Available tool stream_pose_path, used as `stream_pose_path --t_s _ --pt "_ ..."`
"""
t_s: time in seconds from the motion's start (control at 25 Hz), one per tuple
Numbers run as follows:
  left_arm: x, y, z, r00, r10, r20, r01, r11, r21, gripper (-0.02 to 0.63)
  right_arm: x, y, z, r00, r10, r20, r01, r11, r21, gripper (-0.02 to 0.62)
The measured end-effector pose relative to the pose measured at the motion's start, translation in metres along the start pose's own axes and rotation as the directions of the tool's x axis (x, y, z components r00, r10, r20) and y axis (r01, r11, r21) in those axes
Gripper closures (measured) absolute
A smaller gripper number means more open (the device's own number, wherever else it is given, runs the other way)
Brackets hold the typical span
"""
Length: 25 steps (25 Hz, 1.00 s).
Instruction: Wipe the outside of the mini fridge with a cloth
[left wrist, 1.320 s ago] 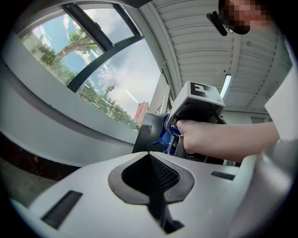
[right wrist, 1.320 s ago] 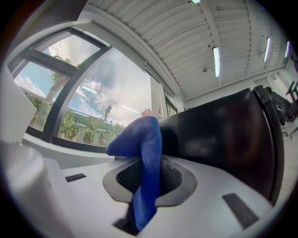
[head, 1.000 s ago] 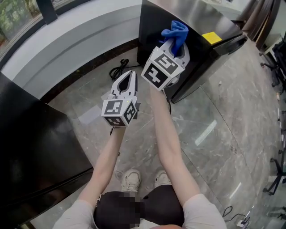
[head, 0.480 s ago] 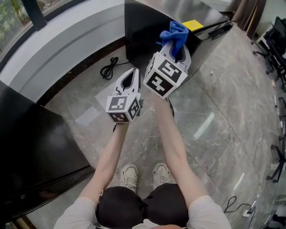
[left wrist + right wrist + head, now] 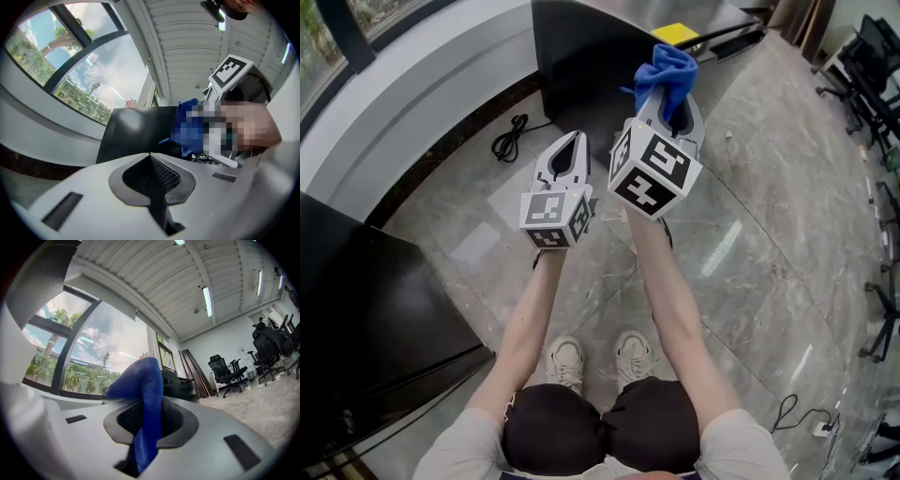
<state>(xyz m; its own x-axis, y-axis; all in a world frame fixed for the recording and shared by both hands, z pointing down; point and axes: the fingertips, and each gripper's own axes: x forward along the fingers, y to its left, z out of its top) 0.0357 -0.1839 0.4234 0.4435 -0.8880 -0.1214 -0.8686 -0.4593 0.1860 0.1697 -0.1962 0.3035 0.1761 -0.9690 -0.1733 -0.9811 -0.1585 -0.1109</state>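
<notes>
The right claw (image 5: 148, 423) is closed on the blue cloth (image 5: 140, 380). One fold is pinched between the jaws and the rest bunches loosely above the tips. The left claw (image 5: 152, 174) is fully closed and holds nothing; it hangs just beside the right one.

The black mini fridge (image 5: 581, 61) stands on the floor (image 5: 769, 244) by the window-side ledge, ahead of both claws. The cloth appears raised and clear of the fridge, so wiping is judged not to have begun.

Hazards:
- The grip takes only a narrow fold. Drag against the fridge wall could pull the cloth out.
- With the cloth bunched upward, the hard jaw tips may reach the surface first and scratch it.
- A yellow object (image 5: 676, 34) lies on the fridge top; a sweep there could knock it off.
- A coiled cable (image 5: 508, 139) lies on the floor left of the fridge and could snag on low passes.
</notes>
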Motion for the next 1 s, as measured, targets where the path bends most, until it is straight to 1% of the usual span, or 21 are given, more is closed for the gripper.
stream_pose_path --t_s 0.16,0.24,0.32,0.4,0.56,0.64,0.72,0.84,1.0 --pt "-0.001 0.008 0.006 0.999 0.029 0.017 -0.029 1.000 0.005 0.601 -0.008 0.001 0.004 1.000 0.004 0.013 -0.004 1.000 -0.030 0.515" --pt "-0.002 0.016 0.009 0.998 0.050 0.027 -0.051 0.999 0.017 0.601 -0.014 0.016 0.006 0.998 0.048 0.028 -0.046 0.997 -0.055 0.515" --pt "-0.003 0.026 0.011 0.997 0.070 0.034 -0.071 0.997 0.026 0.601 -0.019 0.036 0.004 0.994 0.104 0.032 -0.102 0.993 -0.058 0.515" --pt "-0.005 0.040 0.012 0.995 0.093 0.038 -0.094 0.995 0.024 0.601 -0.019 0.054 -0.002 0.989 0.143 0.021 -0.142 0.989 -0.034 0.515" --pt "-0.006 0.074 0.014 0.989 0.144 0.043 -0.144 0.990 0.000 0.601 -0.009 0.080 -0.025 0.982 0.184 -0.033 -0.182 0.982 0.054 0.515" --pt "-0.005 0.087 0.017 0.986 0.158 0.047 -0.157 0.988 -0.012 0.601 -0.004 0.091 -0.033 0.972 0.227 -0.056 -0.224 0.973 0.055 0.515" --pt "-0.006 0.094 0.022 0.986 0.157 0.047 -0.158 0.987 0.013 0.601 -0.005 0.094 -0.040 0.963 0.262 -0.069 -0.259 0.965 0.045 0.515" --pt "-0.005 0.097 0.030 0.989 0.144 0.044 -0.147 0.987 0.061 0.601 -0.008 0.089 -0.055 0.962 0.258 -0.088 -0.251 0.965 0.080 0.515" --pt "-0.008 0.103 0.046 0.988 0.148 0.043 -0.151 0.985 0.081 0.601 0.002 0.097 -0.072 0.956 0.270 -0.112 -0.256 0.958 0.129 0.515"
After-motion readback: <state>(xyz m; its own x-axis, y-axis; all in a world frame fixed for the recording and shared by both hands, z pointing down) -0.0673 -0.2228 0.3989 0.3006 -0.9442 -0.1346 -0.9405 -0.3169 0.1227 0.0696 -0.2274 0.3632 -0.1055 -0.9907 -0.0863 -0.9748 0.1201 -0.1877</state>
